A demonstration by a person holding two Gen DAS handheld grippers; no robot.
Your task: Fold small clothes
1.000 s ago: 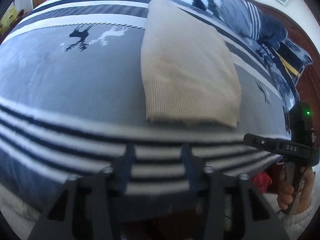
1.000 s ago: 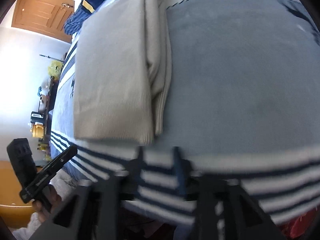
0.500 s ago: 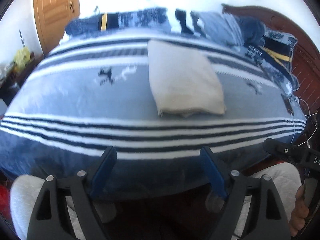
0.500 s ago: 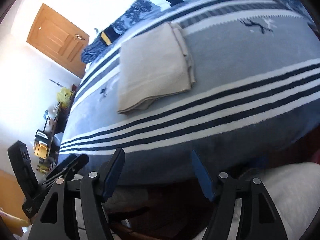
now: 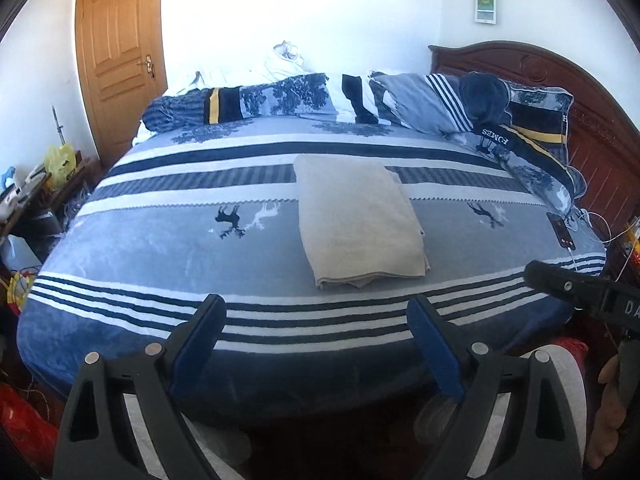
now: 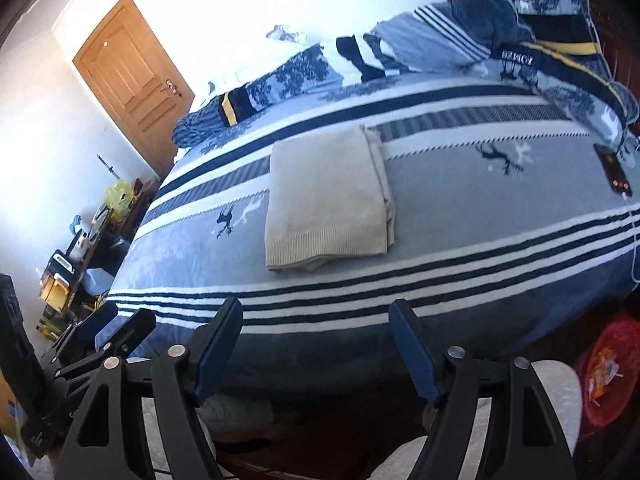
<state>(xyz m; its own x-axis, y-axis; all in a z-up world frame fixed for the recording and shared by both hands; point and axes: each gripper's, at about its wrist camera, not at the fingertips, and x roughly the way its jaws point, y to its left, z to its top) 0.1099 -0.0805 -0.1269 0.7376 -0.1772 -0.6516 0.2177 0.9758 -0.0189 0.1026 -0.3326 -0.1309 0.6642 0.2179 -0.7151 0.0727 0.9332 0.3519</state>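
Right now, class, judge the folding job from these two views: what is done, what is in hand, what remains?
Done: the beige sweater lies folded in a neat rectangle on the striped bedspread. In hand: nothing; the left claw and right claw are both empty, their jaws having just been opening, short of the bed's near edge. Left: no other unfolded garment shows, so this piece looks finished.

Sunlit white walls [image 5: 320, 20], wooden door [image 5: 120, 60], carved headboard [image 5: 560, 80].

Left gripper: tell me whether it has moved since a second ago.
Yes. The left gripper has backed off the bed, away from the sweater, its empty jaws opening.
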